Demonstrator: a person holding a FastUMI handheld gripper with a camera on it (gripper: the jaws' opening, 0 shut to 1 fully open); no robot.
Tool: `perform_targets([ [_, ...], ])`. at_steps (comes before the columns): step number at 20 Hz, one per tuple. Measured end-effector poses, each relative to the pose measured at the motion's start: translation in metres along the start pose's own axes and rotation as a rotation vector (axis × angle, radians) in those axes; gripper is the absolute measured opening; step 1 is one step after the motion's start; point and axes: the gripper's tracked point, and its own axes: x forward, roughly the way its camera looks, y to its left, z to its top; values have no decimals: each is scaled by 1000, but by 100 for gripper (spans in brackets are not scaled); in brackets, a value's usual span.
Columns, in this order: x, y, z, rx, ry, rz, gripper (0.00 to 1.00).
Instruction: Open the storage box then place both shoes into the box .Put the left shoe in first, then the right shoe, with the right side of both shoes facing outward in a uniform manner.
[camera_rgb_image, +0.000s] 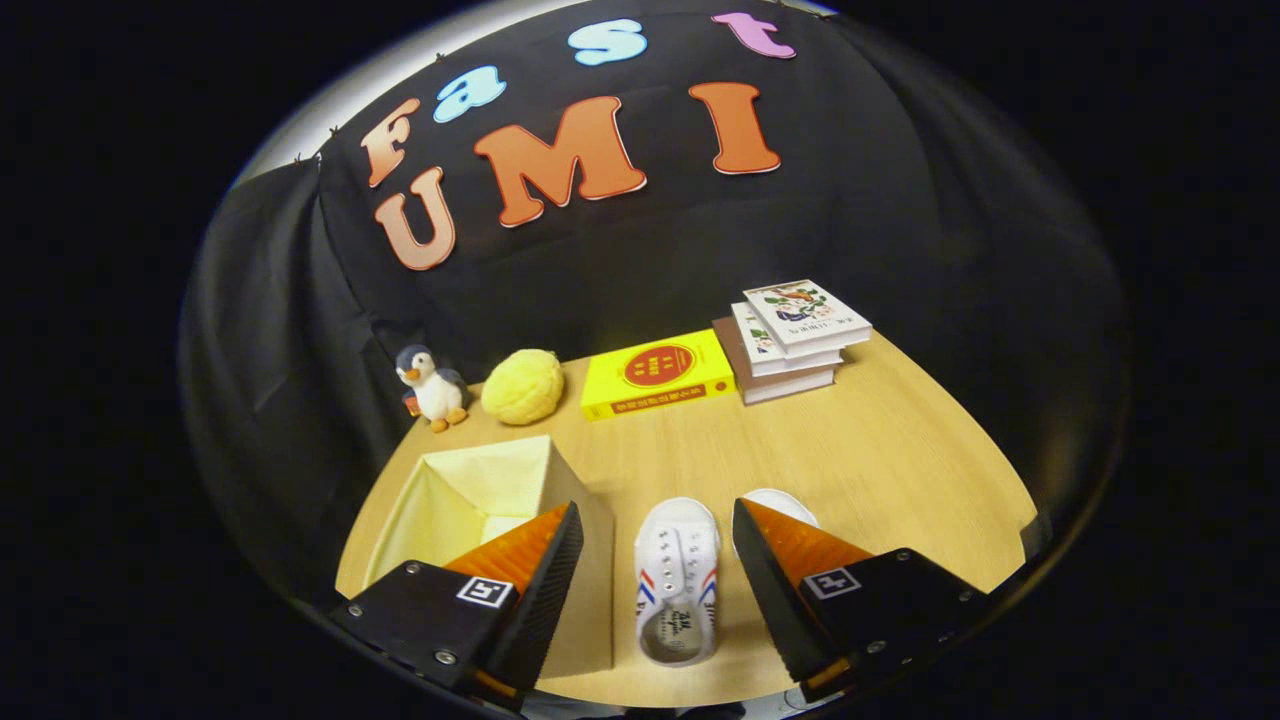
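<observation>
Shoe (677, 583) between spread claw (655, 560) fingers (second shoe (785, 503) half-hidden)

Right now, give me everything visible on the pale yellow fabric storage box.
The pale yellow fabric storage box sits open on the light wooden table, with no lid seen on it. It looks like soft cloth, square, with straight walls and a pale inside. What shows of the interior holds no shoes. It stands just ahead of the gripper, whose open fingers hold nothing; one finger overlaps its near corner. The white canvas shoe lies beside it, between the fingers; contact is unclear.
</observation>
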Motion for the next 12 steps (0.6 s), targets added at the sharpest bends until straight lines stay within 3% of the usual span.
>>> perform_targets([
  [5, 21, -18, -46, -38, 95, -15, 68],
  [8, 36, -25, -76, -48, 175, -18, 49],
  [12, 54, -36, -111, -65, 273, -22, 44],
])
